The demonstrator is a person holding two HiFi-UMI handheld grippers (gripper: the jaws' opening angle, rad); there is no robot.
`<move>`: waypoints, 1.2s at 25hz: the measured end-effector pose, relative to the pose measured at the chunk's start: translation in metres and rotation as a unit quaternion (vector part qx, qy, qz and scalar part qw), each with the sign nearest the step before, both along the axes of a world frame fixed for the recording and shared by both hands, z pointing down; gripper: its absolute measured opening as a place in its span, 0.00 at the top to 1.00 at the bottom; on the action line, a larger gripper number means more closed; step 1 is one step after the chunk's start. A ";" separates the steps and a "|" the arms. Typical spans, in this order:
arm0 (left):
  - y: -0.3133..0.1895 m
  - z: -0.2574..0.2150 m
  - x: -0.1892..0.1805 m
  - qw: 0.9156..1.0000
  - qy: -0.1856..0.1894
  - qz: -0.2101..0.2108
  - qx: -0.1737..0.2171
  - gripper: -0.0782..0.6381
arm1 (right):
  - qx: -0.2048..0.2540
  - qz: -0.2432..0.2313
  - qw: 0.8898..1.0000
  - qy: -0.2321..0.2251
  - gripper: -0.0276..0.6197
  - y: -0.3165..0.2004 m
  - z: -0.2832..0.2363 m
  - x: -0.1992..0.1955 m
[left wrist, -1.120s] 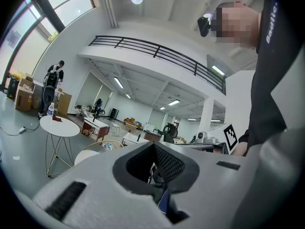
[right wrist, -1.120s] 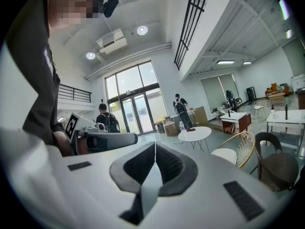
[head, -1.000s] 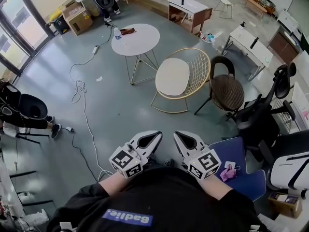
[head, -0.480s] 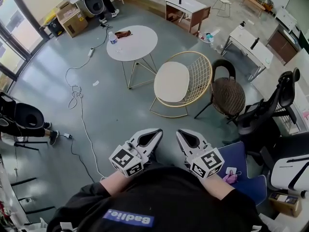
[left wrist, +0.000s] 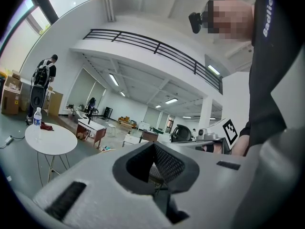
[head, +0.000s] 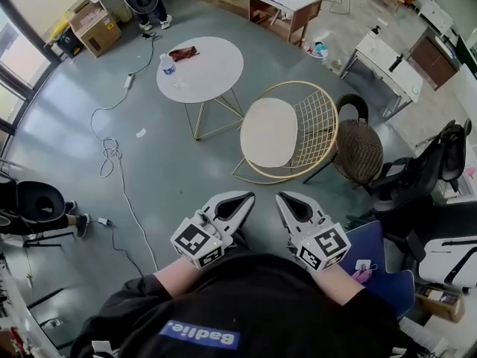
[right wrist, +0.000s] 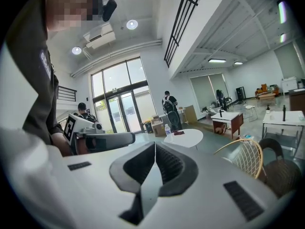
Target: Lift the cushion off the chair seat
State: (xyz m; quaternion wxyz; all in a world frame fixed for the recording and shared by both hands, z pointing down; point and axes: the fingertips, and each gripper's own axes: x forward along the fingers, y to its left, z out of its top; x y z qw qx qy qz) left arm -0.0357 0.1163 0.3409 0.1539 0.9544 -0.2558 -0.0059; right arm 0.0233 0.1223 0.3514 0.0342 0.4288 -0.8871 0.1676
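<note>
A round cream cushion (head: 269,132) lies on the seat of a gold wire chair (head: 311,125) in the middle of the head view. The chair's wire back (right wrist: 249,157) also shows at the right of the right gripper view. Both grippers are held close to the person's chest, well short of the chair. My left gripper (head: 243,199) is shut with nothing between its jaws. My right gripper (head: 287,198) is also shut and empty. In the left gripper view the left gripper (left wrist: 153,144) points across the room, level.
A round white table (head: 200,68) with a water bottle (head: 166,64) and a dark red cloth stands left of the chair. A brown wicker chair (head: 359,151) is to its right. A white cable (head: 119,171) trails over the grey floor. Black office chairs (head: 421,171) and a blue mat (head: 380,263) are at right.
The person has walked forward: the gold chair and white table have come nearer in the head view. Both grippers stay shut in front of the chest.
</note>
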 end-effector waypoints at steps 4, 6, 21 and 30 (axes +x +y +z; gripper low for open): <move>-0.037 0.002 -0.013 1.000 -0.007 0.020 0.000 0.87 | -0.001 0.021 1.000 0.001 0.91 -0.037 -0.002 -0.014; -0.053 0.002 -0.021 1.000 -0.008 0.028 0.001 0.87 | -0.001 0.037 0.999 0.003 0.91 -0.052 -0.004 -0.020; -0.142 0.067 -0.024 0.998 -0.008 0.010 -0.054 0.87 | -0.016 0.054 0.998 0.015 0.91 -0.119 0.035 -0.021; -0.179 0.138 -0.003 0.995 -0.035 -0.018 -0.096 0.87 | -0.052 0.043 0.997 0.031 0.91 -0.153 0.096 0.008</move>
